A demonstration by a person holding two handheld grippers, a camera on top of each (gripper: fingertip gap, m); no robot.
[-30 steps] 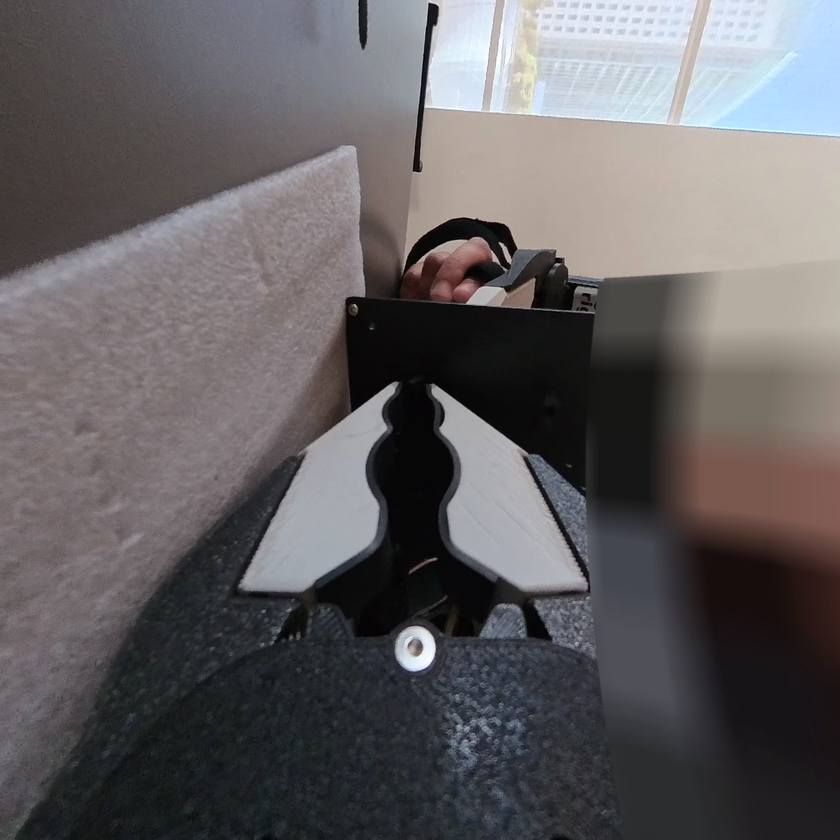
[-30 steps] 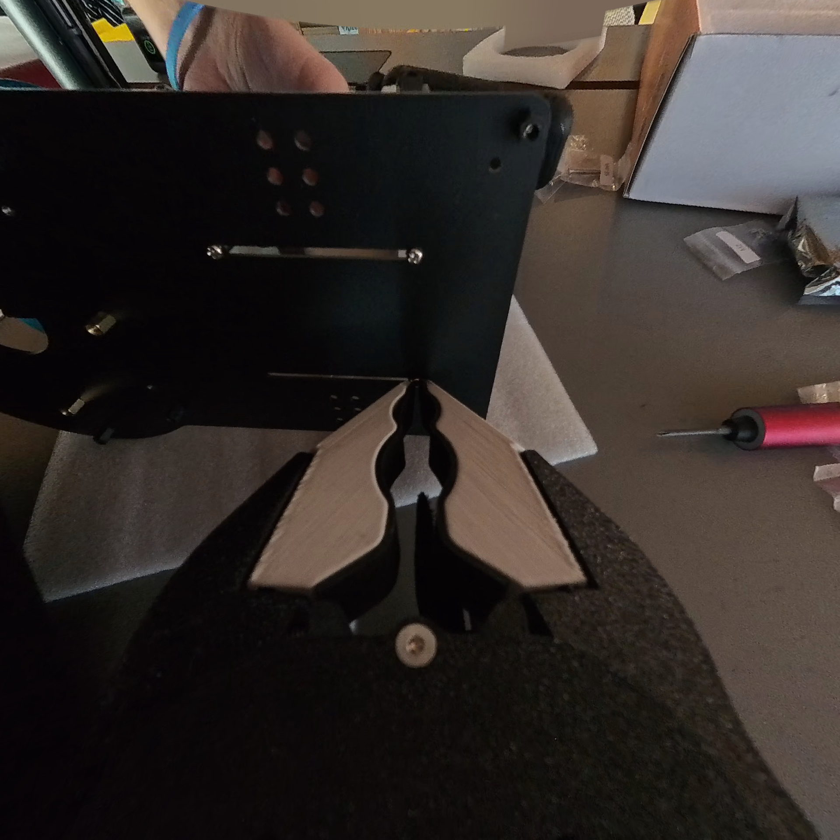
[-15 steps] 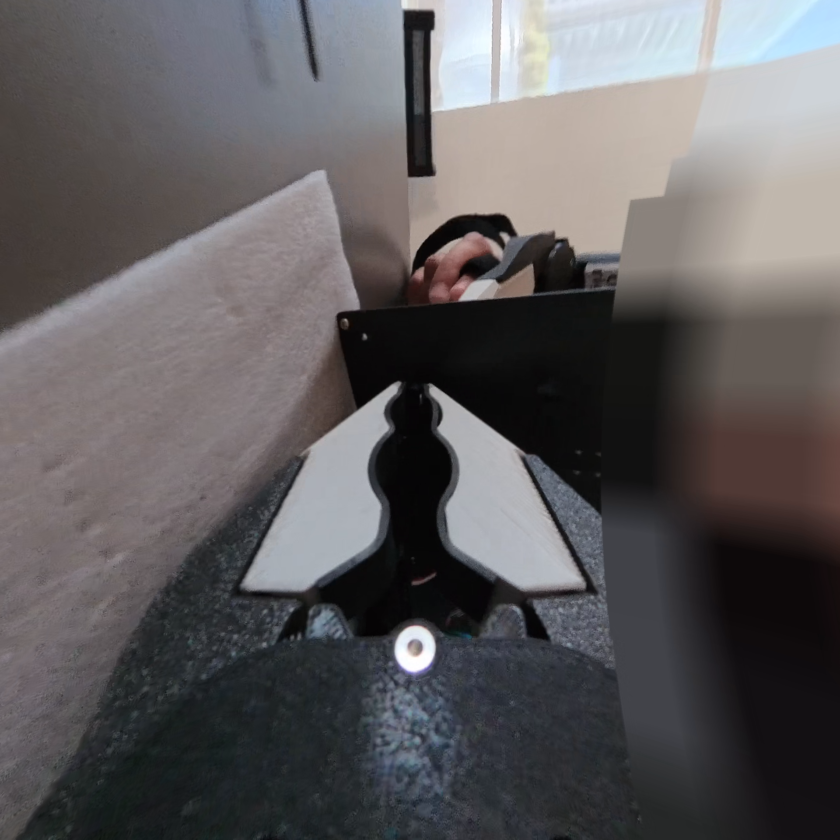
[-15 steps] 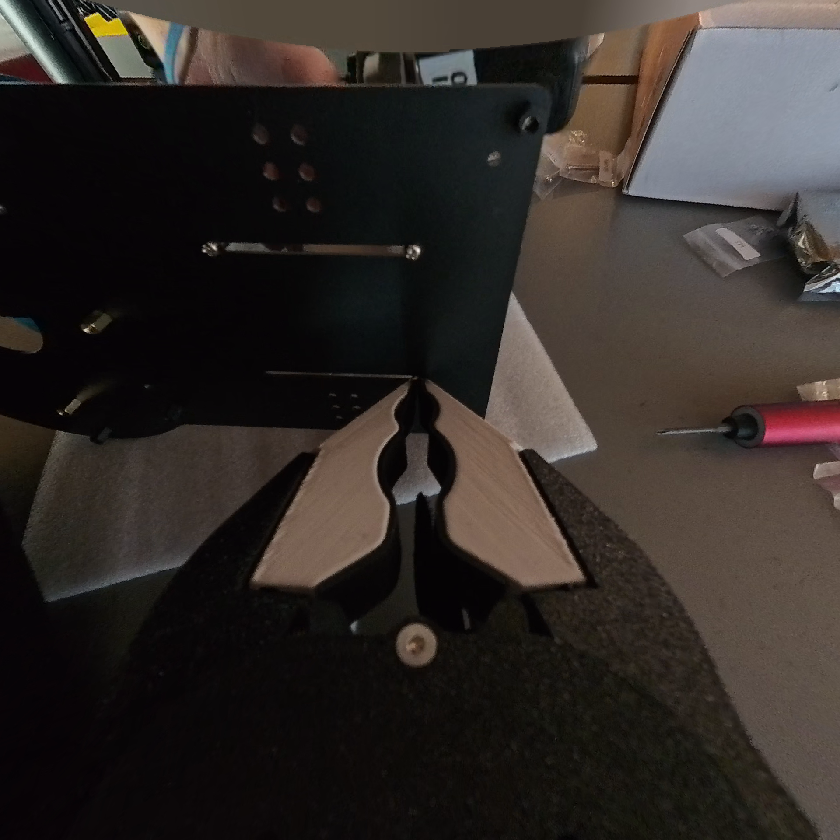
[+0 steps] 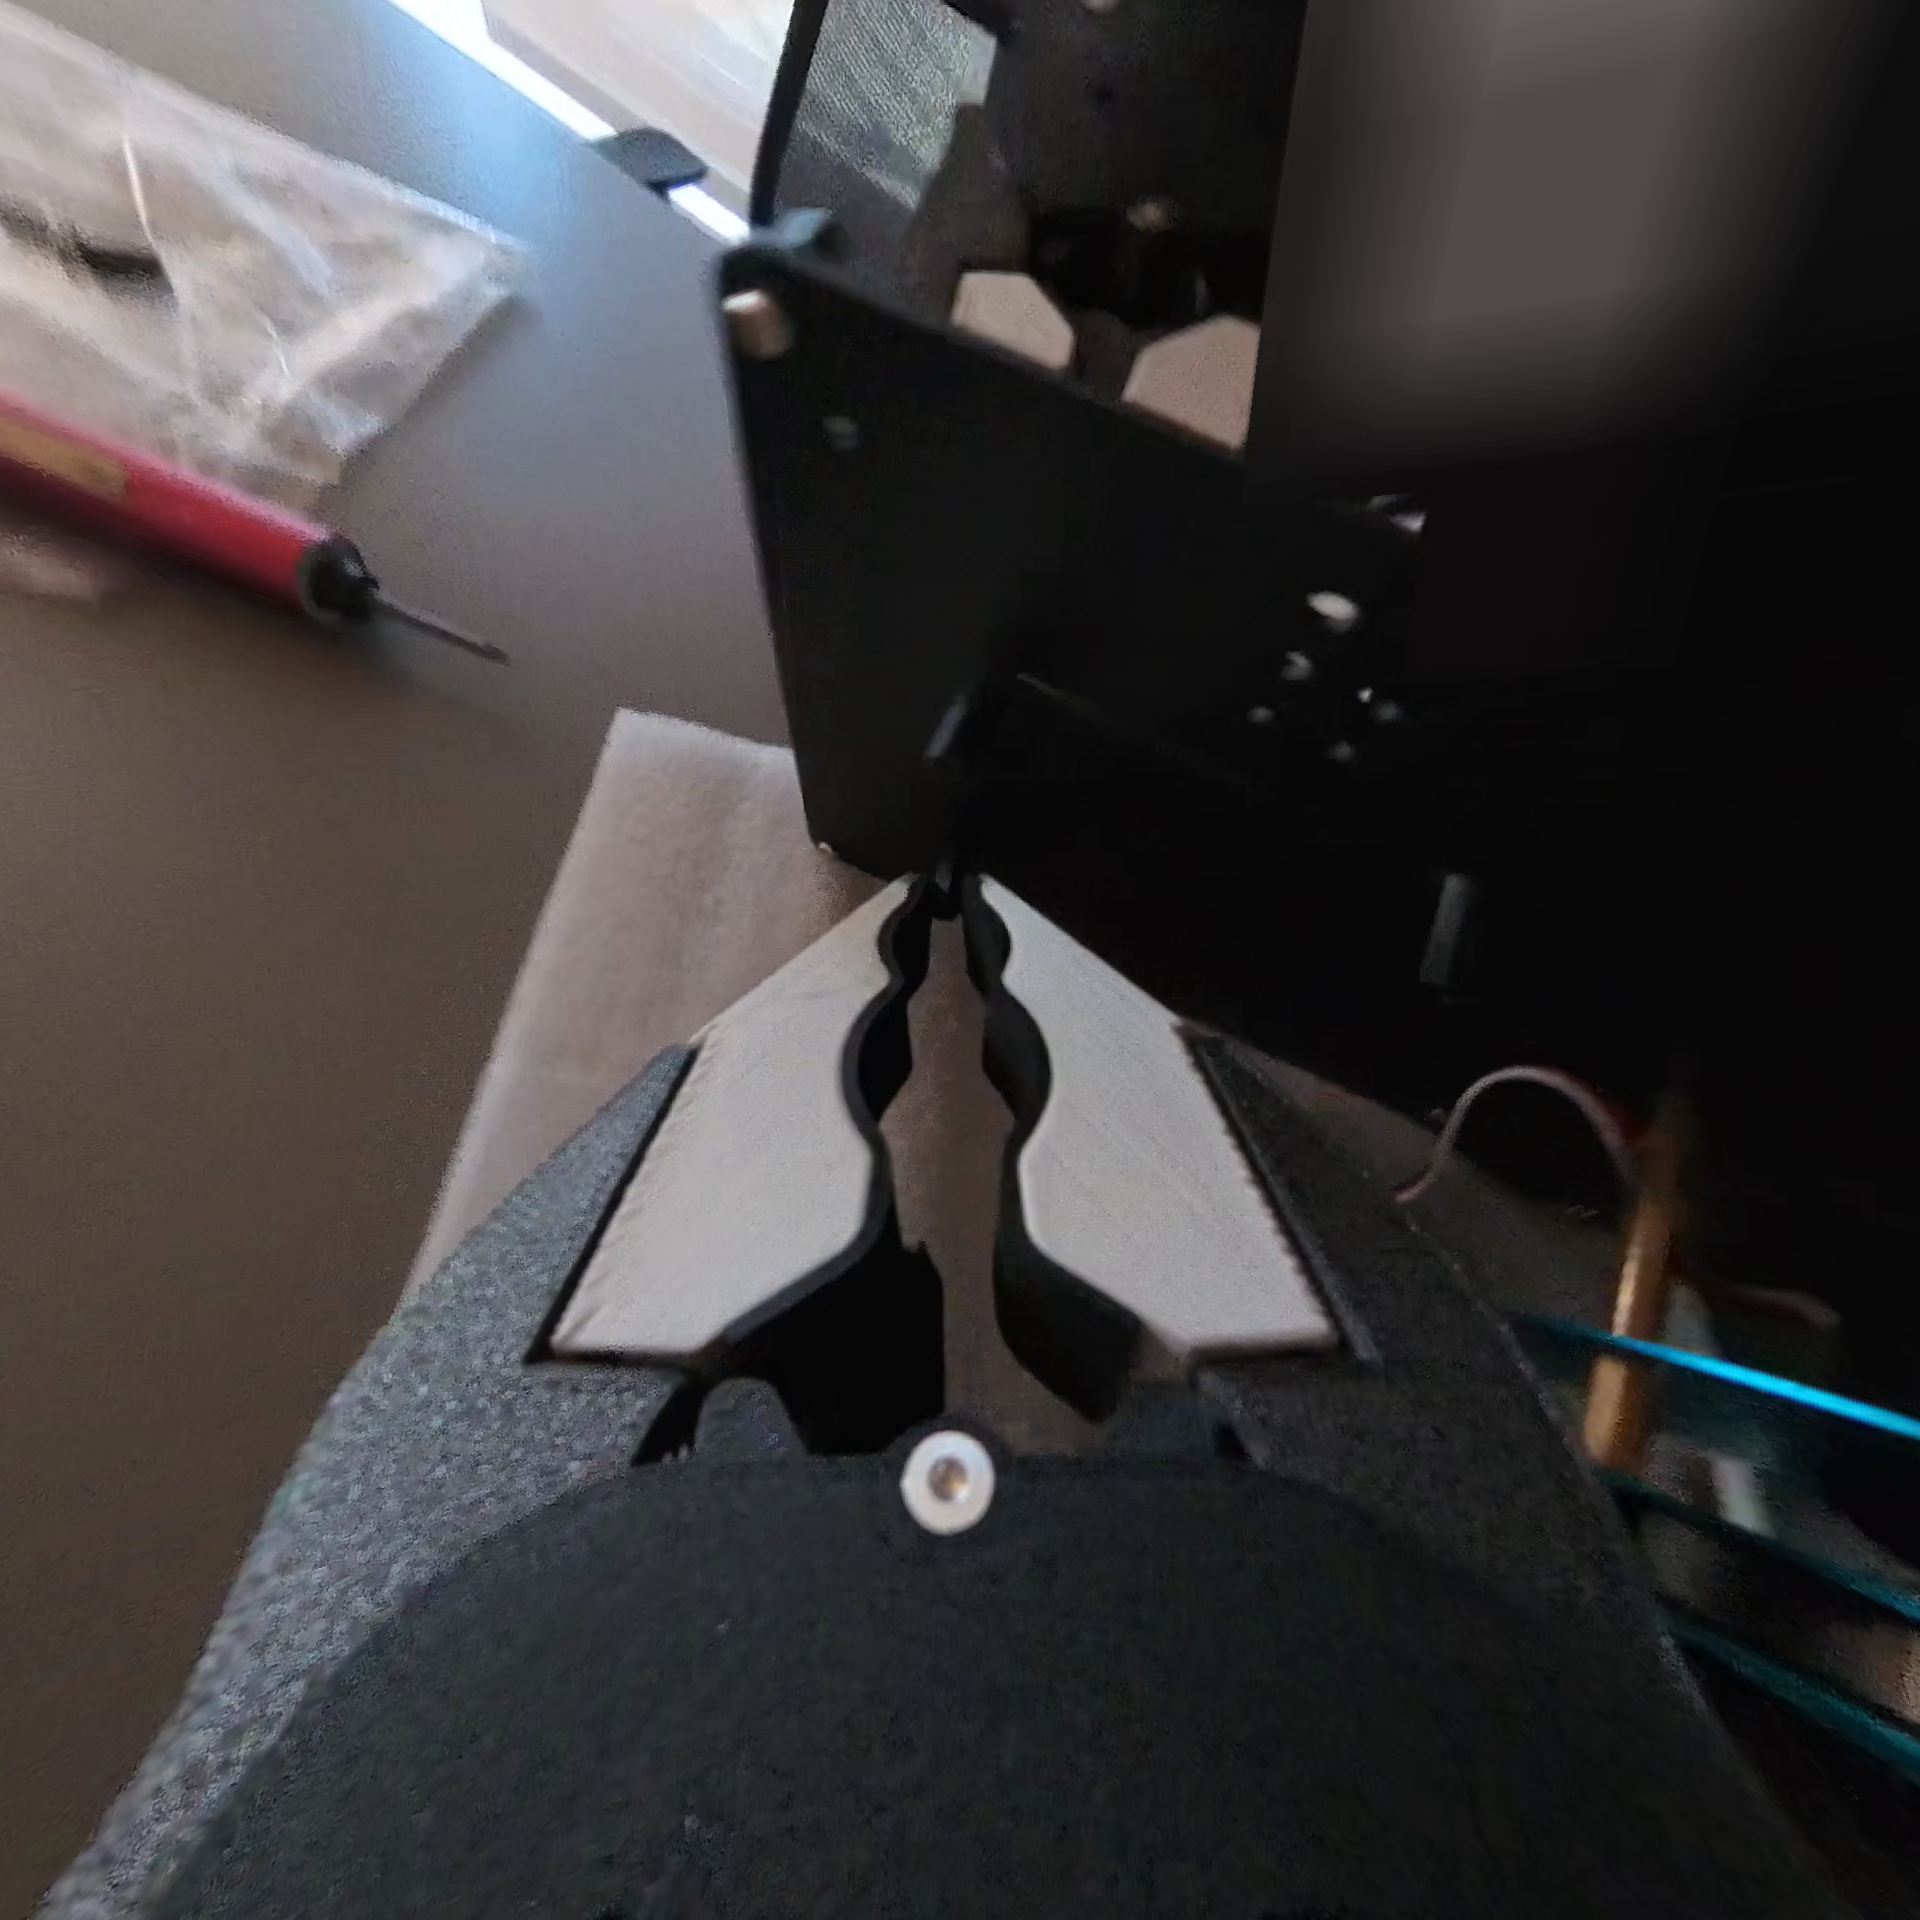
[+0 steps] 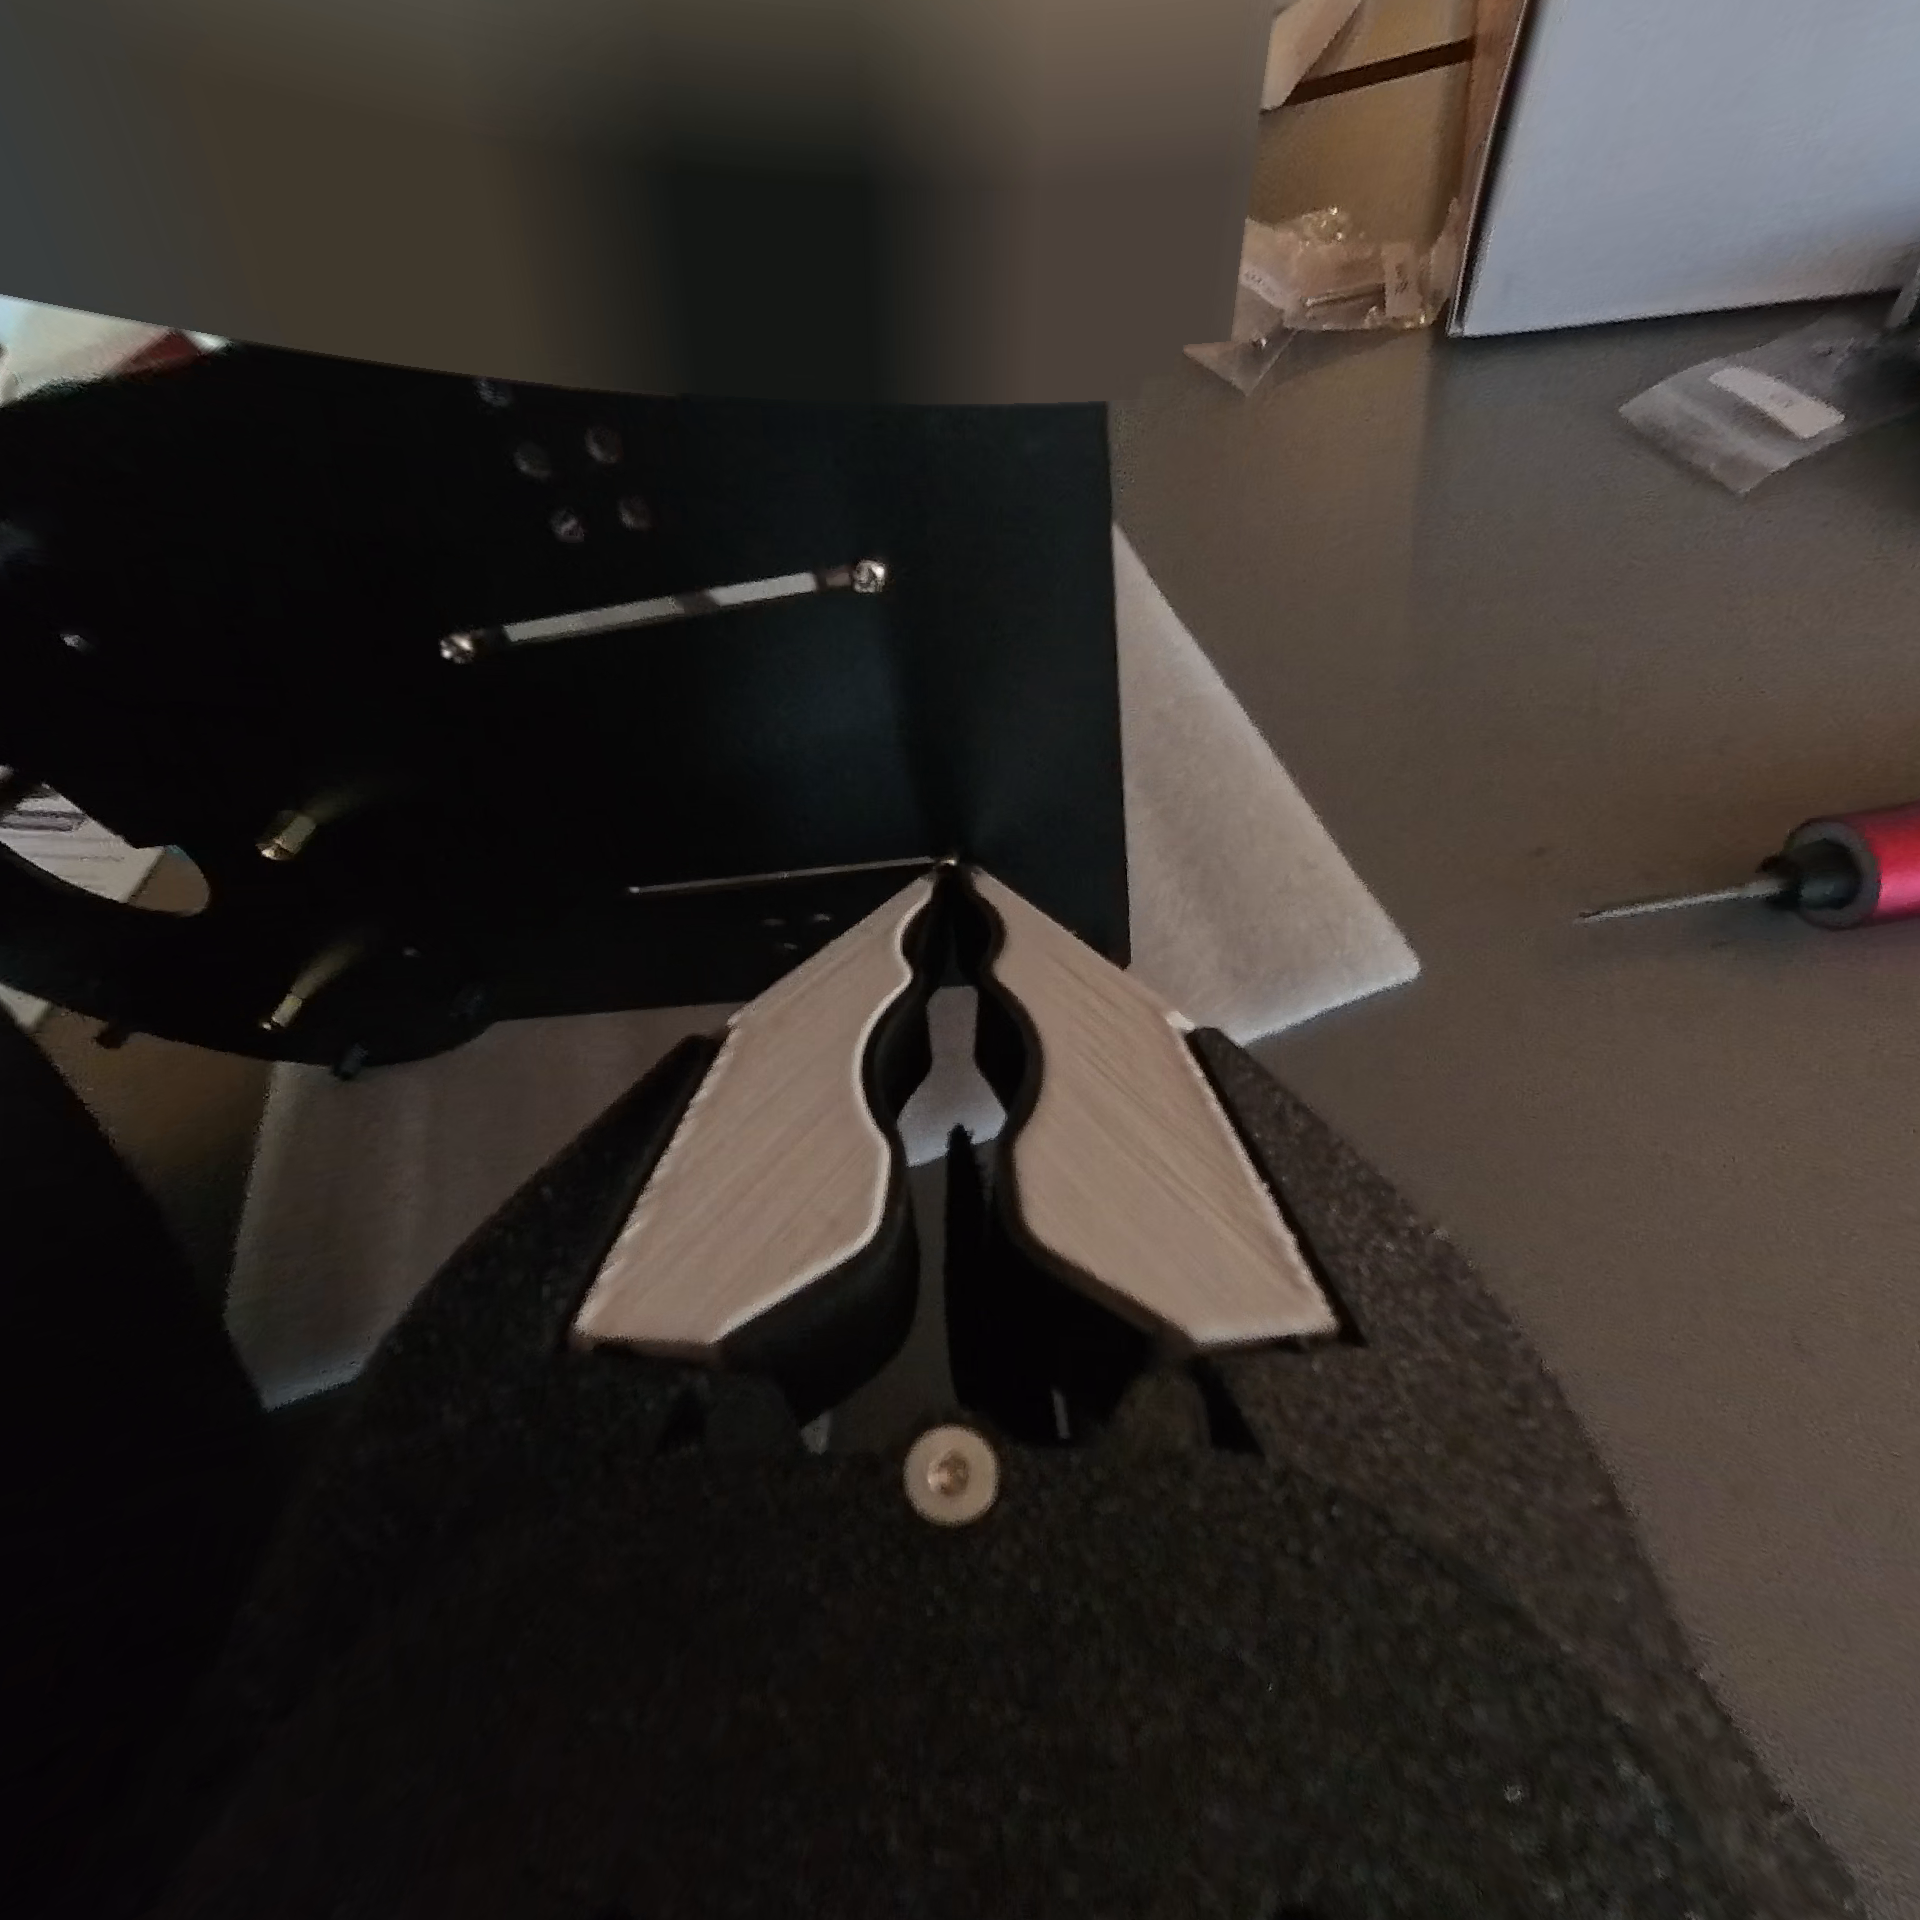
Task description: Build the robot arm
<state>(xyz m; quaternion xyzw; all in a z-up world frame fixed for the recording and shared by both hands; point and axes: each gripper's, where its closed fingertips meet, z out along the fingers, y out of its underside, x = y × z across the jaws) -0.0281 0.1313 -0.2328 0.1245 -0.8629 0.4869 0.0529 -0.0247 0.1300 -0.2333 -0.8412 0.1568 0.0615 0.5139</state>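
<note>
my left gripper (image 5: 943,902) has its jaws clenched on the lower corner of one black metal plate (image 5: 894,582), and my right gripper (image 6: 948,891) has its jaws clenched on the same black metal plate (image 6: 727,727) at its lower edge near the right corner. the plate stands tilted, lifted just above one white foam sheet (image 6: 1226,831) that lies on the grey table (image 6: 1558,1247); in the left wrist view the foam (image 5: 665,894) shows under my jaws. on the plate i count one silver bar with two screws and a cluster of four small holes. farther out lies one red screwdriver (image 6: 1849,873), well apart from the foam. beyond it one small plastic bag (image 6: 1725,416), and behind that one white box (image 6: 1704,156).
</note>
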